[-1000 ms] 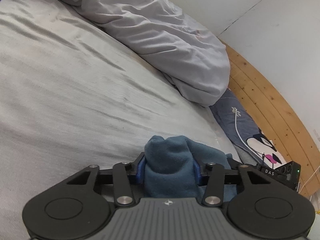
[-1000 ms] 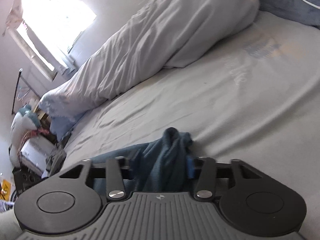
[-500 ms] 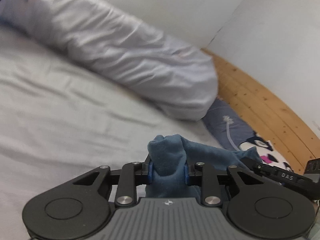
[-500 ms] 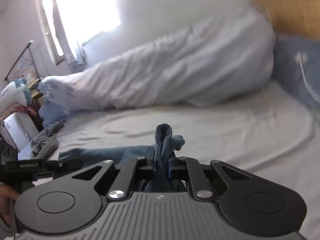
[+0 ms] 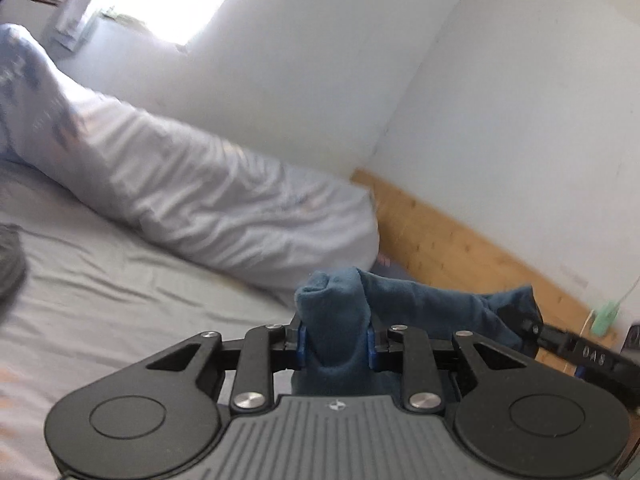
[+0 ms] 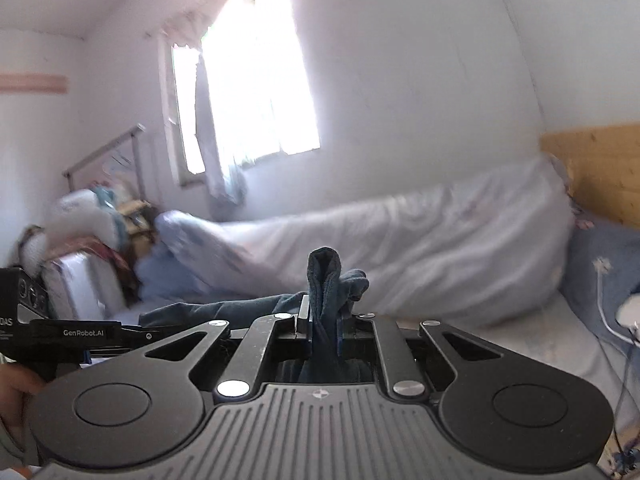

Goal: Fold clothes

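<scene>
A dark blue garment [image 5: 420, 304] is stretched between my two grippers, lifted off the grey bed sheet [image 5: 100, 300]. My left gripper [image 5: 334, 340] is shut on a bunched fold of it that pokes up between the blue pads. In the right wrist view, my right gripper [image 6: 323, 328] is shut on another thin, upright fold of the garment [image 6: 324, 268]. The cloth runs leftwards there toward the left gripper's body [image 6: 88, 334], which a hand [image 6: 16, 384] holds. The garment's hanging part is hidden below both grippers.
A rumpled white duvet [image 5: 224, 208] lies along the wall side of the bed. A wooden headboard [image 5: 460, 240] stands at the right. A blue pillow [image 6: 600, 256] carries a white cable [image 6: 600, 300]. Beyond the bed's foot are piled belongings [image 6: 92, 232] under a bright window [image 6: 256, 80].
Both grippers have closed tighter on the blue garment and risen from the bed with it. The views have swung up from the sheet to the walls and window.
</scene>
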A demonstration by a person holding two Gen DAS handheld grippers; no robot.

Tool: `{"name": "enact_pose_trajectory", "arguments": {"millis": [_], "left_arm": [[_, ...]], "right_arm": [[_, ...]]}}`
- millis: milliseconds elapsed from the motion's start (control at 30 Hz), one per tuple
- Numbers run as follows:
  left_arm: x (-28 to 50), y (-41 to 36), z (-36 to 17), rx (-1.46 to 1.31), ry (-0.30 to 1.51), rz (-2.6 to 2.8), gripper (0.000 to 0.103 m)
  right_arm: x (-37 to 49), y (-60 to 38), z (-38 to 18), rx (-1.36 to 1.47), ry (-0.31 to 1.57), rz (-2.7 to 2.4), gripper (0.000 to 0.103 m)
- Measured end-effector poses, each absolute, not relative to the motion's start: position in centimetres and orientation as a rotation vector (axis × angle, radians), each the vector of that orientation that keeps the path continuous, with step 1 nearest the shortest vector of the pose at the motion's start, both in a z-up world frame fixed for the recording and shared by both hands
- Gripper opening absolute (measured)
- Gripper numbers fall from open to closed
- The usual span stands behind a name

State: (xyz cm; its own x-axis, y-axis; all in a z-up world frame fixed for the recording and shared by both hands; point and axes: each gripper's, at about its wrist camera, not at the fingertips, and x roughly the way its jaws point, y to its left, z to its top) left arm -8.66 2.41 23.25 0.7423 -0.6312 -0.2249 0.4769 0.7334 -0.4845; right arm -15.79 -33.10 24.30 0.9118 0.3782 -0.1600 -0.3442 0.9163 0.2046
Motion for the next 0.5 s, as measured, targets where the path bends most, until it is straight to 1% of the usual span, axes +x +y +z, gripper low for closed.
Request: {"name": "enact_pose_trajectory", "arguments": {"millis": [267, 500], "left_arm": [[-17.2, 10.9, 31.5, -0.398, 0.237, -0.529, 0.023], [-22.9, 18.7, 37.5, -0.347, 0.156, -0.402, 0.023]], "right_arm": [[-21.2, -26.9, 31.1, 0.14, 0.1, 0.529, 0.01], [-23.1, -18.0, 36.2, 0.113, 0.021, 0.65, 0.009]]}}
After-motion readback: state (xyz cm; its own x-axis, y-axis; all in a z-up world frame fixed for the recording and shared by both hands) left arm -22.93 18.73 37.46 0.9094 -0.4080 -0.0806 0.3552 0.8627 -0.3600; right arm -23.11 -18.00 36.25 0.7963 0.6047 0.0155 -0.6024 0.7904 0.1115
